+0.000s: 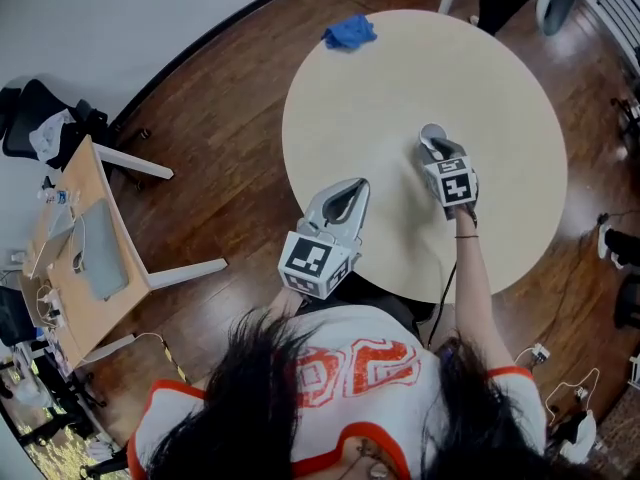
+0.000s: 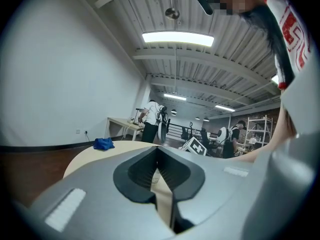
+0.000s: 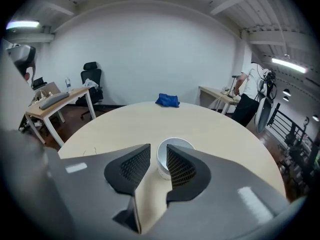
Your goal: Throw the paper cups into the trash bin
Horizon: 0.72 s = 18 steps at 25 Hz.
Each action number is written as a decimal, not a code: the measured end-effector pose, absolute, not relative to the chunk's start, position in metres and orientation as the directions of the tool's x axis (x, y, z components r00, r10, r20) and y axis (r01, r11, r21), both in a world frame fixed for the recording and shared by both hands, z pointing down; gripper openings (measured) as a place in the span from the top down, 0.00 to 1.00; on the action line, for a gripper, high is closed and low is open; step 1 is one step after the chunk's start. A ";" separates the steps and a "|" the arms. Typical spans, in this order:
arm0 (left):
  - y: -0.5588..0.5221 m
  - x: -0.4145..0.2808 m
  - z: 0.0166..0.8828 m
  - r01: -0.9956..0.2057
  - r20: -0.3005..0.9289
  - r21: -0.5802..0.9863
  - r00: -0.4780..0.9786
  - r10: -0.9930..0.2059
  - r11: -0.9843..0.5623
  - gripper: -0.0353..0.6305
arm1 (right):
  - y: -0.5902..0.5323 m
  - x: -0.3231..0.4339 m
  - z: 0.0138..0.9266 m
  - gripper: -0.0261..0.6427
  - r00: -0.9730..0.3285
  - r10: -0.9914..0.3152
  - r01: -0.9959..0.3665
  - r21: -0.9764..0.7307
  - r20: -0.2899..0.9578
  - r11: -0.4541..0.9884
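A white paper cup stands upright on the round beige table. My right gripper is open right at the cup, with the cup's near wall level with the tips and the right finger in front of it. The pads do not press on it. From the head view the cup sits just beyond the right gripper, mid-table. My left gripper hovers over the table's near edge, its jaws shut with nothing in them. No trash bin shows in any view.
A blue cloth lies at the table's far left edge. A wooden desk with a laptop and a black chair stand to the left on the wood floor. People stand at benches beyond the table.
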<state>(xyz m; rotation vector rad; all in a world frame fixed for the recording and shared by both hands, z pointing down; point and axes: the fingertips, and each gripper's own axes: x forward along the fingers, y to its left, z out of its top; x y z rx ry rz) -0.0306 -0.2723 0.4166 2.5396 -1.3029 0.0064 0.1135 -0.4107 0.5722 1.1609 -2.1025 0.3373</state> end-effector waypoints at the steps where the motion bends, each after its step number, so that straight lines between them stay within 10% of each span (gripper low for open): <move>1: -0.273 -0.032 0.417 -0.798 0.136 0.252 0.589 -0.797 -0.547 0.95 | -0.412 0.114 0.577 0.80 -0.350 -0.624 -0.811 0.108 0.699 0.575; 18: -0.272 -0.045 0.424 -0.821 0.158 0.261 0.556 -0.816 -0.508 0.95 | -0.419 0.115 0.610 0.86 -0.259 -0.567 -0.759 0.198 0.782 0.620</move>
